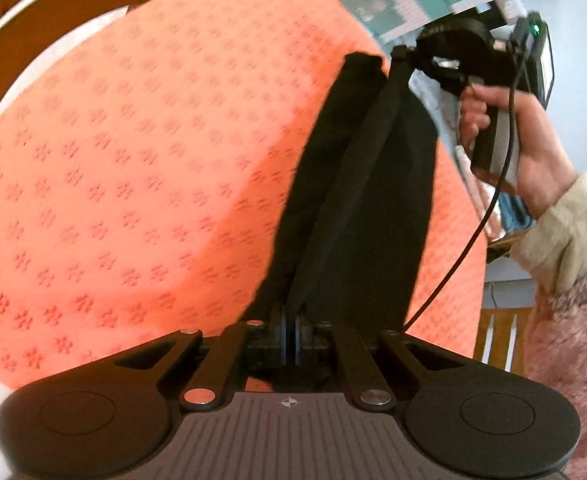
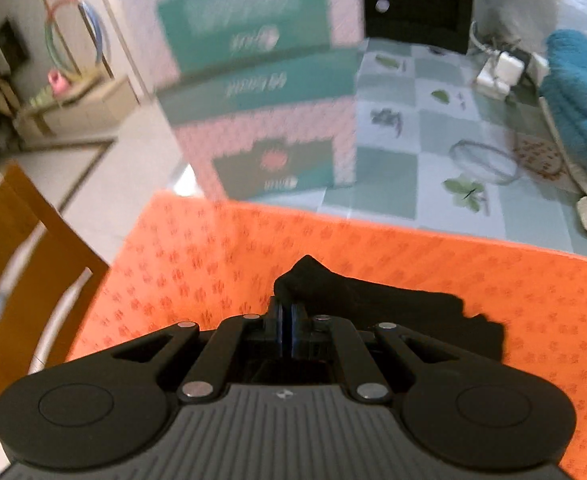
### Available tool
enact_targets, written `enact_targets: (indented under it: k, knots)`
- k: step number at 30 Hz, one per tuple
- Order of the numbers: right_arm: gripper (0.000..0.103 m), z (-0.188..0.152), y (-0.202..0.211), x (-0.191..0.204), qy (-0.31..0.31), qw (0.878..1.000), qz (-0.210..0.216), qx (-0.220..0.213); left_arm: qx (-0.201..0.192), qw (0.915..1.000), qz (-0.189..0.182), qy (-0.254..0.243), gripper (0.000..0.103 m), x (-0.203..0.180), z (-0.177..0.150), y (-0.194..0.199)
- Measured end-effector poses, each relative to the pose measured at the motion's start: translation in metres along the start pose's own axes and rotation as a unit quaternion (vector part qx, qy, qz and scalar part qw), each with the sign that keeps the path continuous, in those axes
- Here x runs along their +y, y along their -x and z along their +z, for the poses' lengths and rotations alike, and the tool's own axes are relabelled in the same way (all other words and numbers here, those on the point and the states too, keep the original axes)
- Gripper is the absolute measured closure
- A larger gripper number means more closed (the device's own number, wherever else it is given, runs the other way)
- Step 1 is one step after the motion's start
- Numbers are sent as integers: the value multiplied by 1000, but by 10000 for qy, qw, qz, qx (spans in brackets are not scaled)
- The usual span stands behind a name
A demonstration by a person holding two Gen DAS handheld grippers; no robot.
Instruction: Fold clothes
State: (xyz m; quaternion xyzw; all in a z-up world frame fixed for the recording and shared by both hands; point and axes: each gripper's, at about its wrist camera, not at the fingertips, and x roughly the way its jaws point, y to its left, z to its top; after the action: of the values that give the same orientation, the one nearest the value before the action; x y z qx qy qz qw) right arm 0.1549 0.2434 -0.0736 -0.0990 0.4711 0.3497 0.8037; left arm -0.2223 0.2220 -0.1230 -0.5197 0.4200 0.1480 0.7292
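Each handheld gripper is matte black: the left gripper (image 1: 291,320) and the right gripper (image 2: 287,316) share the same build, with a ribbed dark-grey top plate marked by a small cross-in-circle emblem, two rounded lobes with shallow circular recesses at the sides, and flat linkage bars joined by silver rivet-like pins. The finger pads show thin blue edges. Seen from the left wrist camera, the right gripper has a pistol-style handle with a pale grey panel, a rounded black housing, a small box with a green light, and a thin black cable hanging down. The person's hand (image 1: 513,148) emerges from a cream ribbed cuff (image 1: 565,236) under a fuzzy pink sleeve (image 1: 569,344).
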Motion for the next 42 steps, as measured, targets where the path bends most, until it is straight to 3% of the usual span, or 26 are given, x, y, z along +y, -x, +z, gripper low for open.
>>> enact_targets:
  k: [5, 10, 12, 15, 21, 25, 34, 42]
  knots:
    - [96, -11, -27, 15, 200, 9994, -157, 218, 265, 9996, 11, -30, 96, 13, 2, -5]
    - [82, -13, -27, 17, 191, 9996, 64, 218, 446, 9984, 76, -354, 91, 8, 4, -1]
    - [81, -9, -17, 14, 97, 9996, 231, 165, 483, 9974, 87, -530, 87, 6, 4, 3]
    - [72, -1, 11, 10, 120, 9986, 520, 36, 505, 9951, 101, -850, 80, -1, 5, 11]
    - [70, -1, 79, -2, 556, 9951, 816, -114, 322, 9901, 111, -1363, 66, -16, 9, 41]
    - [69, -14, 117, -18, 646, 9931, 981, -60, 219, 9872, 40, -1581, 59, -29, 20, 39]
    - [68, -87, 181, -43, 968, 9904, 982, 101, 218, 9741, 98, -2249, 56, -49, 28, 30]
    - [67, -182, 199, -55, 828, 9922, 857, 368, 251, 9720, 171, -2332, 57, -44, 24, 8]
